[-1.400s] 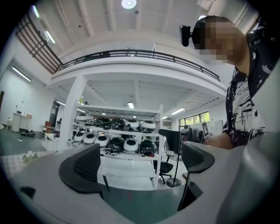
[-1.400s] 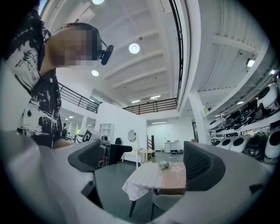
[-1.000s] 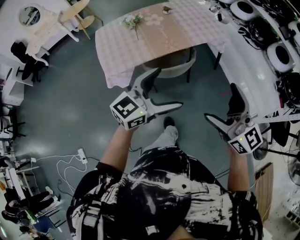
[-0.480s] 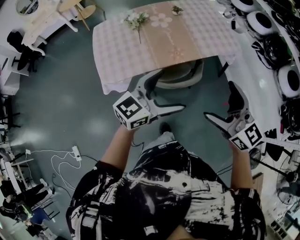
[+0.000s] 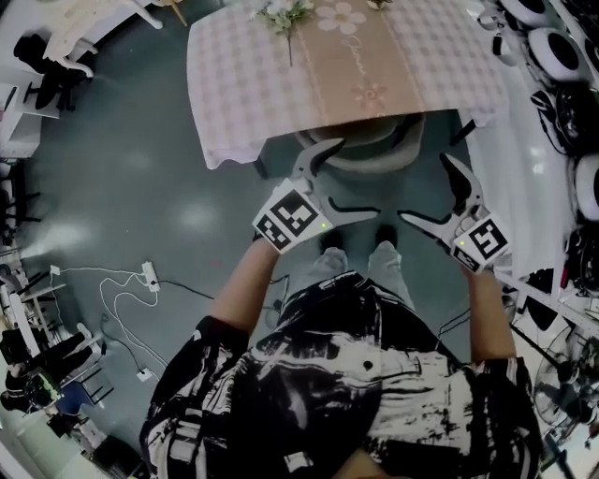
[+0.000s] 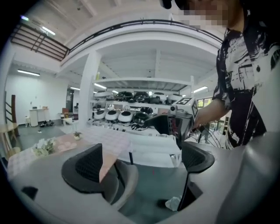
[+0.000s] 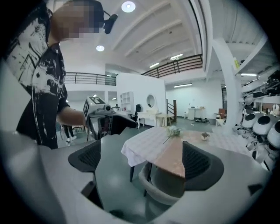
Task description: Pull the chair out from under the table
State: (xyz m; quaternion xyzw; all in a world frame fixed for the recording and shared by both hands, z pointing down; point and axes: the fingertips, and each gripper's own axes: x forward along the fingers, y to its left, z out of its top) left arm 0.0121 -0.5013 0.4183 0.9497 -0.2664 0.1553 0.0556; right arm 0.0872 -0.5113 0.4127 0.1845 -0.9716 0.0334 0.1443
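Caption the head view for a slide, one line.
Person faces the cloth-covered table with left tongs and right tongs both open near the chair tucked under it.

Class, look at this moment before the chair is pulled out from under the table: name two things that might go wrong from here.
The tablecloth hangs over the chair; the open left gripper or right gripper might pinch it and drag the flowers. The person's feet stand just behind the chair, so it may hit them.
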